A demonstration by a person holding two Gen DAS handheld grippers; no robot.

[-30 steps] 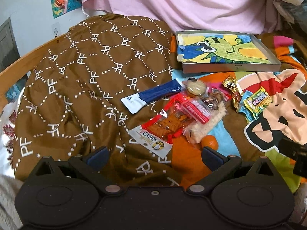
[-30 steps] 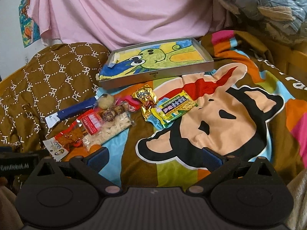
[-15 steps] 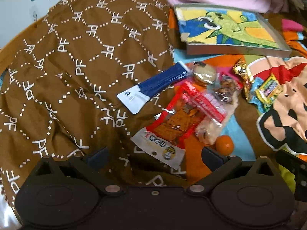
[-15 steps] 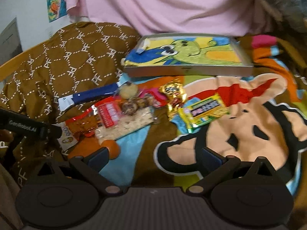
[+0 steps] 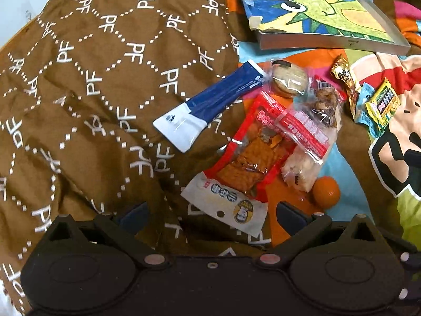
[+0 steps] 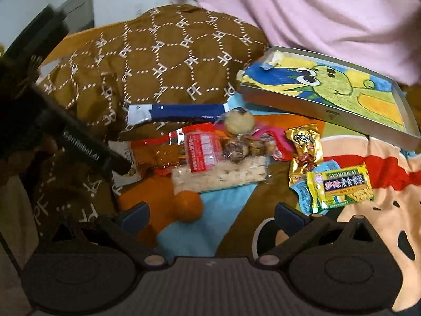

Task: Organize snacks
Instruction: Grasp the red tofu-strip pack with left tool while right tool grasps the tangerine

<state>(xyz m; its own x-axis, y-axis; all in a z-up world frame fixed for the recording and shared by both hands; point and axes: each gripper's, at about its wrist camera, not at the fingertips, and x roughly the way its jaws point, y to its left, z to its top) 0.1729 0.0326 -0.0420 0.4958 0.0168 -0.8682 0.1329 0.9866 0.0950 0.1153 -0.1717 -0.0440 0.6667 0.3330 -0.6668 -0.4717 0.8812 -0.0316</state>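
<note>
Several snacks lie in a pile on the bed. A red packet with a white end (image 5: 236, 173) lies just ahead of my open left gripper (image 5: 210, 213). Beside it are a clear packet with a red label (image 5: 310, 142), a small orange (image 5: 325, 191), a blue and white stick packet (image 5: 210, 105) and a round biscuit (image 5: 288, 81). A gold packet (image 6: 305, 152) and a yellow-green packet (image 6: 342, 187) lie right of the pile. My right gripper (image 6: 210, 214) is open, with the orange (image 6: 188, 206) between its fingers' line. The grey tray (image 6: 368, 123) with a dinosaur picture stands behind.
A brown quilted blanket (image 5: 92, 92) fills the left side. A cartoon-print bedspread (image 6: 368, 237) covers the right. A pink sheet (image 6: 315, 13) hangs behind the tray. The left gripper's body (image 6: 65, 131) shows at the left of the right wrist view.
Both grippers have moved forward and down toward the snack pile. The right gripper has swung left, so the orange now sits close in front of it.
</note>
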